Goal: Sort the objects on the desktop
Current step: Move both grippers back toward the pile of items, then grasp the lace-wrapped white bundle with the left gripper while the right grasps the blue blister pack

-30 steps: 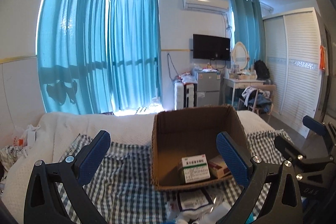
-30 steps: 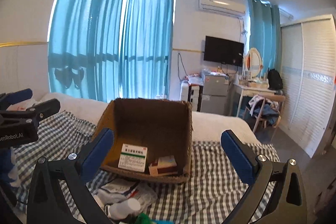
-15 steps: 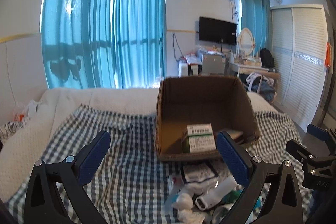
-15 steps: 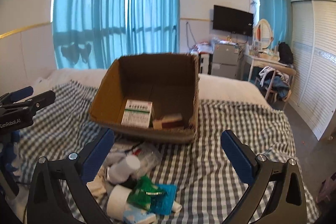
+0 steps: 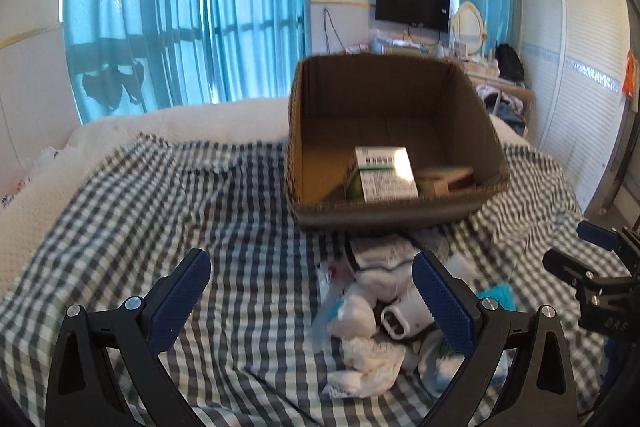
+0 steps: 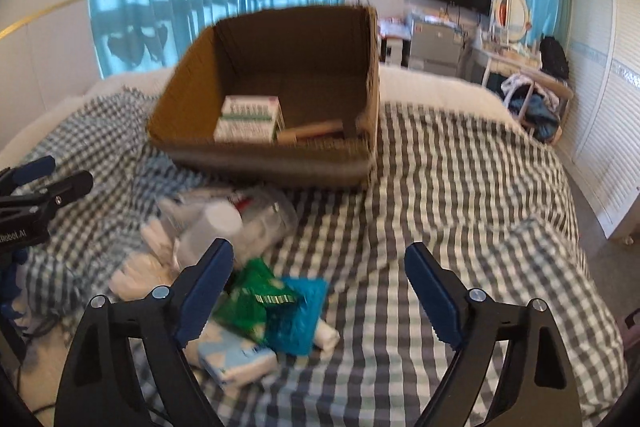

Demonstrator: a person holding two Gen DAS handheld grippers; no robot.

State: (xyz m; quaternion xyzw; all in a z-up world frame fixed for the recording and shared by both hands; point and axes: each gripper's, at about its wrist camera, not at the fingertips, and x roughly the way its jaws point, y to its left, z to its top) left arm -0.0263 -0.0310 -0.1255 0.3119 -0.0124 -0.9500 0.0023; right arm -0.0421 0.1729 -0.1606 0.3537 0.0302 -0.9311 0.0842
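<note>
A brown cardboard box [image 5: 460, 215] [image 6: 192, 103] rests on a checked cloth and holds a white-and-green medicine carton [image 5: 386, 173] [image 6: 250, 119] and a flat reddish carton [image 6: 312, 131]. In front of it lies a heap of small things: white wads [image 5: 360, 315], a white bottle [image 6: 212, 227], a green packet [image 6: 256, 299], a teal pouch [image 6: 298, 311]. My left gripper [image 5: 312, 299] hangs open above the cloth, the heap by its right finger. My right gripper [image 6: 320, 291] is open and its jaws are closing, with the packets just inside its left finger, untouched.
The checked cloth [image 6: 460, 195] covers a white bed [image 5: 180, 123]. Teal curtains [image 5: 180, 7] hang behind. A wardrobe [image 6: 612, 87], a desk with a chair and a wall television [image 5: 412, 3] stand at the right.
Both grippers have sunk and tipped downward, so the heap of items rose into view. The right gripper's fingers stand closer together than before.
</note>
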